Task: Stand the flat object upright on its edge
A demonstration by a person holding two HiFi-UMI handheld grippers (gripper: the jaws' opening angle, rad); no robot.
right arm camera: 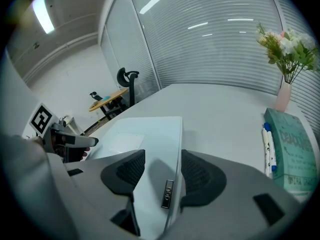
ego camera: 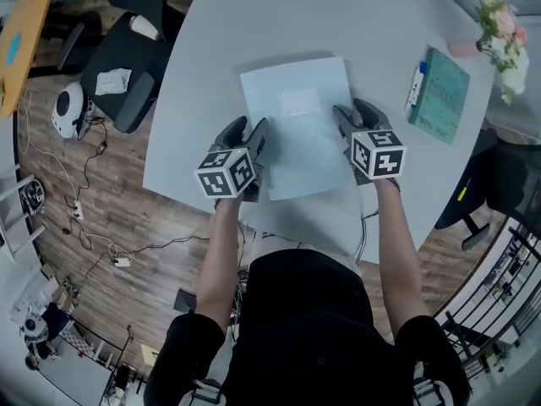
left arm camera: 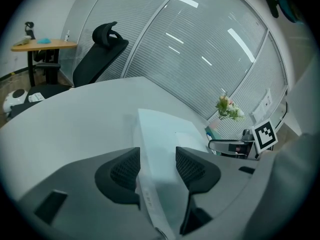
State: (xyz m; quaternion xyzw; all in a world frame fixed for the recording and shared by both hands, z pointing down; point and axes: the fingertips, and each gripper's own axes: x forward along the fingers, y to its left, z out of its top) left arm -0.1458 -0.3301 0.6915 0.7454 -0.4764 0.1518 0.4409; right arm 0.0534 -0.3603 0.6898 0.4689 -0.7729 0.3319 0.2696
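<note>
One flat white slab (ego camera: 296, 134) lies face-down on the pale round table (ego camera: 203, 49), flat on its broad side and not on an edge, and it sits between your two claws. A paler rectangle (ego camera: 300, 102) shows on its top face, ahead of both claws and nearer the right one.

Your left claw (ego camera: 248, 129) straddles the slab's left edge. In the left gripper view (left arm camera: 157, 159) the jaws stand apart, one pad over the top face and the other outside over the table, with the slab's edge (left arm camera: 150, 194) running up between them. It is released, not clamped.

Your right claw (ego camera: 355, 115) does the same on the slab's right edge. In the right gripper view (right arm camera: 162, 166) the jaws are spread, and the slab (right arm camera: 150, 134) fills the gap. A small dark slot (right arm camera: 168, 193) on its side wall sits just inside the right-hand pad. This claw is loose as well.

Further out to the right of your right claw, well apart from it, a teal book (ego camera: 439, 96) lies flat with a blue pen (ego camera: 416, 83) beside it on the claw's side. Beyond the book stands a vase of flowers (ego camera: 503, 36). Off to the left of your left claw, past the table's rim, is a black office chair (ego camera: 127, 57).
</note>
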